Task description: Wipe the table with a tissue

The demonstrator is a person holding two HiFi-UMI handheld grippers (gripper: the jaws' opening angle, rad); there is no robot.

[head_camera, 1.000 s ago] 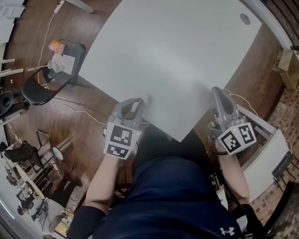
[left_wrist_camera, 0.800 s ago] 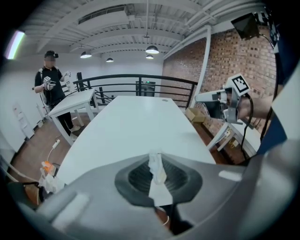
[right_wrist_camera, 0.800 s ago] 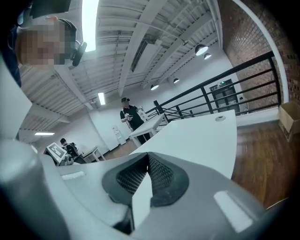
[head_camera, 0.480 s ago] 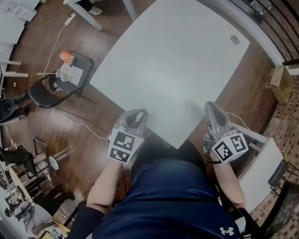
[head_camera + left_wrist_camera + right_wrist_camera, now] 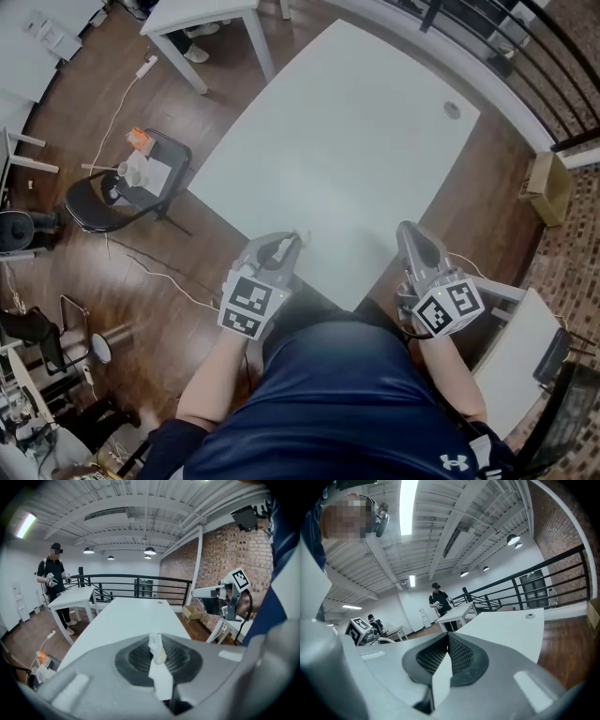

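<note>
The white table (image 5: 347, 141) fills the middle of the head view, its near corner pointing at me. My left gripper (image 5: 292, 241) hangs at the table's near left edge, shut on a crumpled white tissue (image 5: 299, 238). In the left gripper view the tissue (image 5: 158, 660) sticks out between the closed jaws, with the table (image 5: 126, 618) stretching ahead. My right gripper (image 5: 406, 228) hovers at the near right edge, shut, with nothing in it. Its own view shows the pads (image 5: 461, 656) pressed together and the table (image 5: 506, 625) beyond.
A black chair (image 5: 117, 192) with small items on it stands on the wooden floor to the left, among cables. A second white table (image 5: 192, 13) stands at the top left, with a person (image 5: 55, 581) beside it. A cardboard box (image 5: 547, 187) and a railing (image 5: 525, 37) are on the right.
The head view has drawn back, so the table looks smaller and more floor shows. Both grippers have stayed by the near corner, the left still shut on the tissue.
</note>
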